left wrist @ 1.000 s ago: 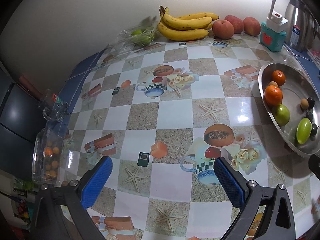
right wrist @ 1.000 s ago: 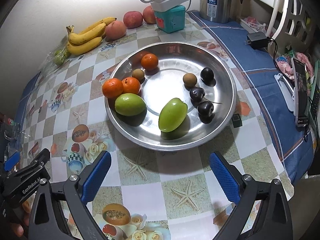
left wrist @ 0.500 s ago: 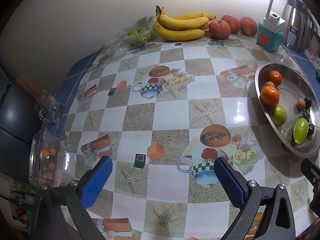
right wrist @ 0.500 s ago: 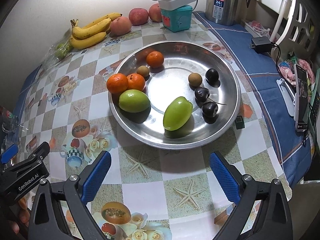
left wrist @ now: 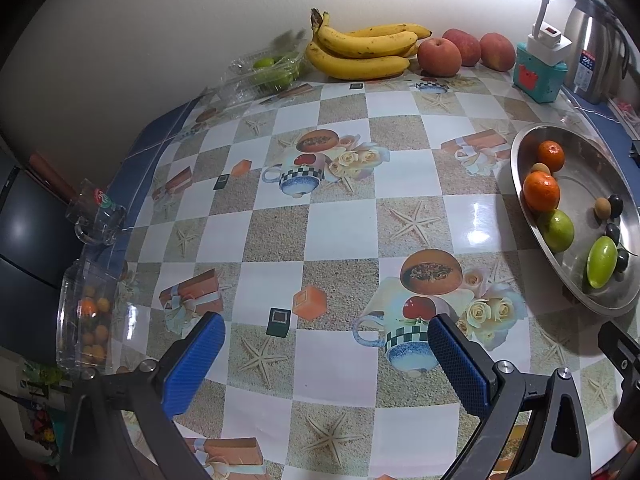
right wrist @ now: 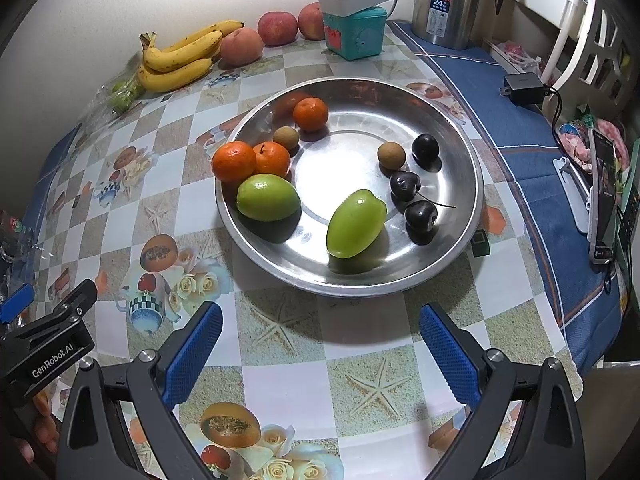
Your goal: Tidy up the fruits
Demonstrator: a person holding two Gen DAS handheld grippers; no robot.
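Note:
A round steel plate (right wrist: pixel 448 128) (left wrist: pixel 576 140) holds three oranges (right wrist: pixel 234 161), two green fruits (right wrist: pixel 355 223), two small brown fruits (right wrist: pixel 391 155) and three dark plums (right wrist: pixel 426 147). Bananas (left wrist: pixel 360 54) (right wrist: pixel 178 60) and three peaches (left wrist: pixel 439 56) (right wrist: pixel 242 46) lie at the wall. My right gripper (right wrist: pixel 320 350) hovers open just before the plate's near rim, holding nothing. My left gripper (left wrist: pixel 326 364) is open and empty over the patterned tablecloth, left of the plate. Its body shows at the lower left of the right wrist view.
A clear box of green fruit (left wrist: pixel 268 74) sits left of the bananas. A clear box of small orange fruit (left wrist: pixel 86 320) and a glass mug (left wrist: pixel 96 216) stand at the table's left edge. A teal box with a power strip (right wrist: pixel 354 20), a steel kettle (right wrist: pixel 446 0), charger (right wrist: pixel 522 88) and phone (right wrist: pixel 602 200) crowd the right.
Both grippers have drawn back slightly toward the near table edge; the plate and the wall fruit sit a little farther off. Nothing was picked up or let go.

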